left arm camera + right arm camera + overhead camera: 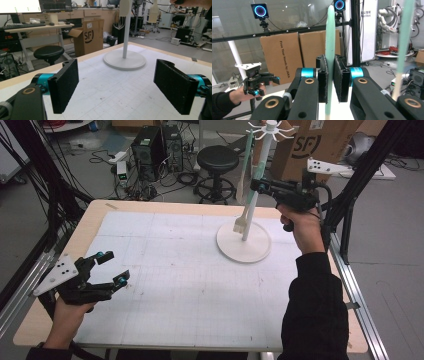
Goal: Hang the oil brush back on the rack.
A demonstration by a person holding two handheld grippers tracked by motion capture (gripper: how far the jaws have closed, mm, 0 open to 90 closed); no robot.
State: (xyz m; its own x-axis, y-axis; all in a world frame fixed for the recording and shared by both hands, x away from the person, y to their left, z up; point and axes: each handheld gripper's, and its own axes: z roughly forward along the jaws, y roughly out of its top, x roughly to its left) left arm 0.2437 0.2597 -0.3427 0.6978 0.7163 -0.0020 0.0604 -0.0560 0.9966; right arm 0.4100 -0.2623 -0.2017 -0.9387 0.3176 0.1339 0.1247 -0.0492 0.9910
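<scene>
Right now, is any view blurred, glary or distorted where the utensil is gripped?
High view: even light, soft, right gripper readable on the green-handled utensil. Right gripper view: handle between the jaws sharp, second green handle blurred, window backlight mild. Left gripper view: wide-angle bend at the edges, monitor blown out white.

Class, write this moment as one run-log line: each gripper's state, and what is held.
right gripper: shut on green-handled utensil beside stand | left gripper: open, nothing held, over table
</scene>
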